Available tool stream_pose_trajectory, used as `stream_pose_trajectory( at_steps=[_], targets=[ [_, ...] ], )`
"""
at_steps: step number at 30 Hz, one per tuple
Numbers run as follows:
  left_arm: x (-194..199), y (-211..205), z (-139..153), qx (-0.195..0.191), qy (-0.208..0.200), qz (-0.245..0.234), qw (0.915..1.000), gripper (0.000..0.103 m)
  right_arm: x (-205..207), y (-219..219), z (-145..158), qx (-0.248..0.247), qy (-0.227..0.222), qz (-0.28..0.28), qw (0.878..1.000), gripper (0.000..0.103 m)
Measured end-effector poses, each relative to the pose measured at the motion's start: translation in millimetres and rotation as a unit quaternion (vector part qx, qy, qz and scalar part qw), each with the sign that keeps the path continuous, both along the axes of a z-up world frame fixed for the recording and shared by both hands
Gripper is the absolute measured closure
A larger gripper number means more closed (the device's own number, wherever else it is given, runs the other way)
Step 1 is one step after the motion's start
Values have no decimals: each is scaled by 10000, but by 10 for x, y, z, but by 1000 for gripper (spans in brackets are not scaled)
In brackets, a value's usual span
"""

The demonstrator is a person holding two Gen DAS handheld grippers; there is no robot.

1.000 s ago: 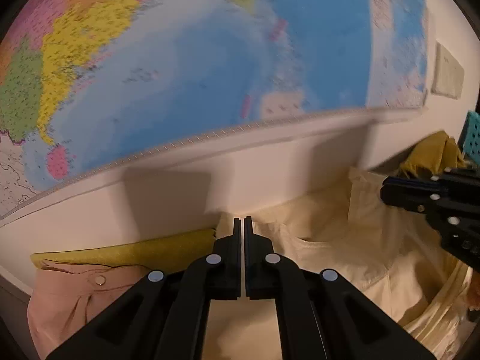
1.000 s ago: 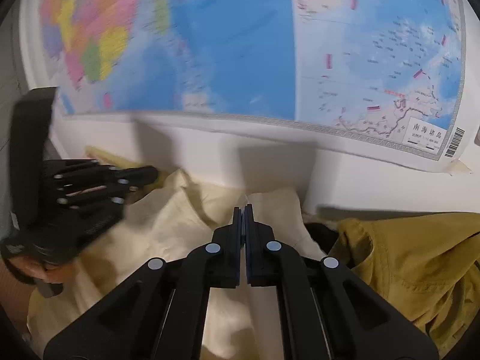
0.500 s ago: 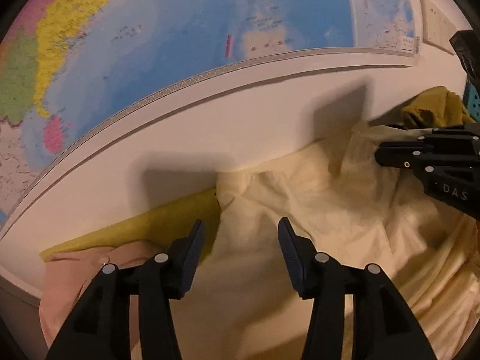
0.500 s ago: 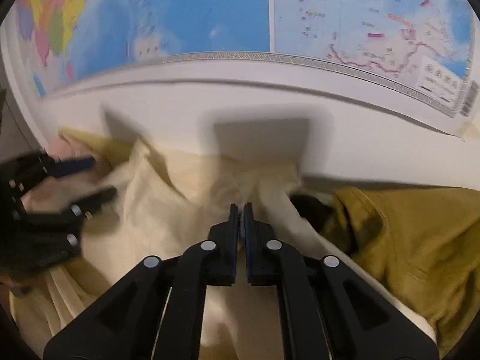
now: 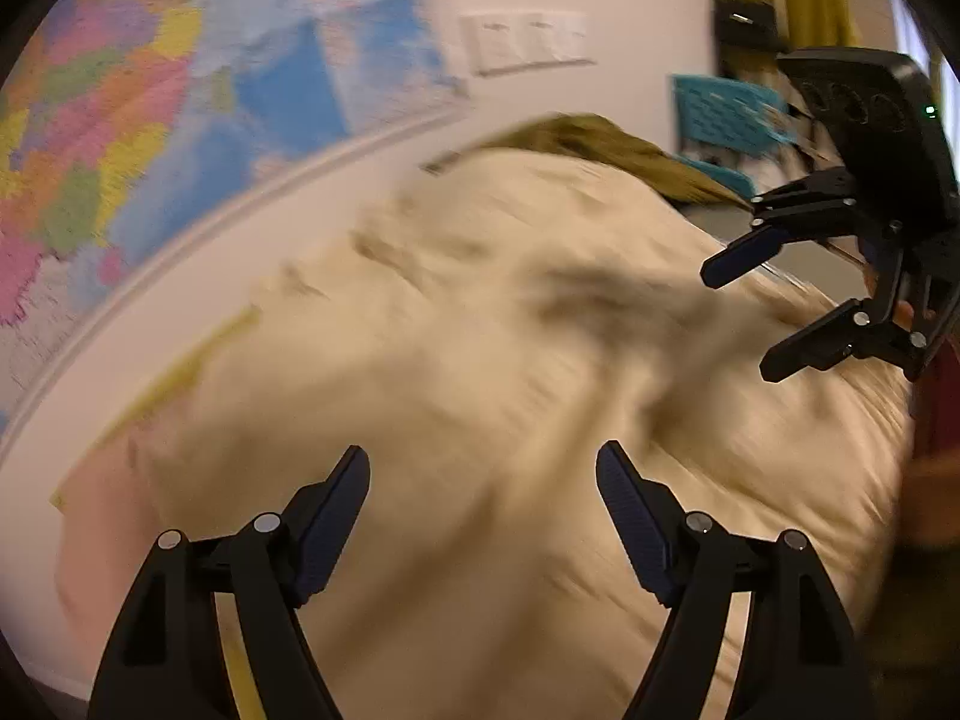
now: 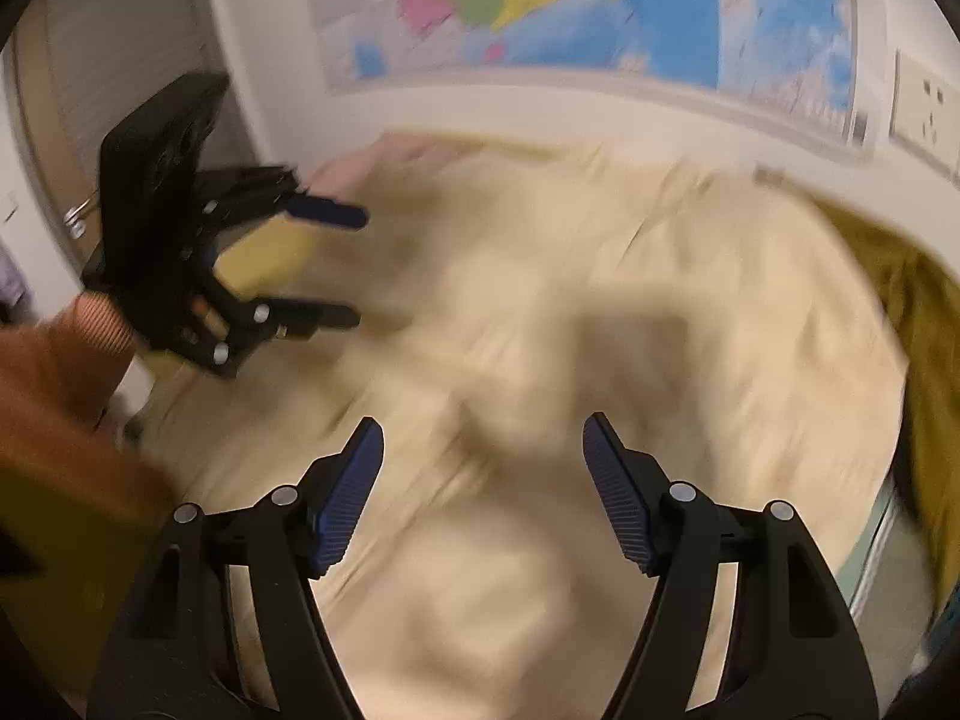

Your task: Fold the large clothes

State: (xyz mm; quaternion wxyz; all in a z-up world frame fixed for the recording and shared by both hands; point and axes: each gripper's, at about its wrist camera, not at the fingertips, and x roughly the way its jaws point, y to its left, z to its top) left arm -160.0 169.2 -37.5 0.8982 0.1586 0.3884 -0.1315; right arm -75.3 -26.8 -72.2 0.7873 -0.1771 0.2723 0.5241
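A large cream garment (image 5: pixel 480 372) lies spread and rumpled on the table, blurred by motion; it also fills the right wrist view (image 6: pixel 540 330). My left gripper (image 5: pixel 483 468) is open and empty above its near part. My right gripper (image 6: pixel 483 438) is open and empty above the cloth too. Each gripper shows in the other's view: the right gripper (image 5: pixel 756 306) at the right edge, the left gripper (image 6: pixel 354 267) at the left, both with jaws apart.
An olive-yellow garment (image 5: pixel 606 144) lies at the far right of the cream one and shows in the right wrist view (image 6: pixel 924 312). A pink garment (image 5: pixel 96 528) lies at the left. A wall map (image 6: pixel 600 6) hangs behind. A teal chair (image 5: pixel 726 120) stands further back.
Both grippers held the cream garment shut a second ago; the left opened first, then the right. Both have pulled back and up, and the garment now lies spread on the table.
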Motion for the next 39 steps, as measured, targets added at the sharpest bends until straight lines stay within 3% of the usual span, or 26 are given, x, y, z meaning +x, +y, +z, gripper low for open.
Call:
stream_pose_trajectory(
  at_steps=[4, 6, 8, 11, 14, 17, 21, 24, 27, 31, 34, 37, 39],
  targets=[
    [-452, -148, -271, -181, 320, -270, 9990, 27, -442, -219, -355, -416, -204, -79, 9989, 34],
    [-610, -153, -470, -32, 501, -98, 9987, 27, -518, -330, -513, -679, -370, -398, 9962, 34],
    [-709, -102, -604, 166, 585, 138, 9981, 27, -496, -412, -670, -676, -252, -701, 9949, 35],
    [-851, 23, -530, -143, 480, 300, 9983, 27, -410, -549, -607, -211, 123, -785, 9966, 35],
    [-1011, 281, -255, -672, -67, 560, 9961, 21, -254, -997, -352, 912, 671, -1017, 9883, 25],
    [-1172, 572, -95, -985, -381, 1115, 9881, 17, -139, -1390, -320, 1251, 860, -1637, 9748, 20],
    [-1282, 897, -203, -1206, -193, 1958, 9730, 16, 26, -1784, -537, 1571, 1496, -2140, 9524, 18],
    [-1343, 1000, -329, -1420, 19, 2239, 9642, 16, 54, -1996, -715, 1783, 1901, -2300, 9376, 15],
    [-1479, 1120, -351, -1878, 16, 2305, 9548, 16, 49, -2075, -865, 1926, 2180, -2291, 9289, 12],
    [-1620, 1231, -412, -2181, 111, 2575, 9413, 16, 7, -2005, -949, 1930, 2362, -2041, 9302, 10],
    [-1697, 1308, -488, -2622, 312, 2591, 9290, 16, -6, -1929, -953, 1938, 2442, -1867, 9316, 7],
    [-1661, 1261, -648, -2842, 687, 2426, 9250, 15, -33, -1886, -988, 1888, 2488, -1778, 9332, 5],
    [-1652, 1193, -675, -2880, 659, 2318, 9268, 9, -66, -1853, -991, 1857, 2436, -1735, 9360, 5]
  ],
)
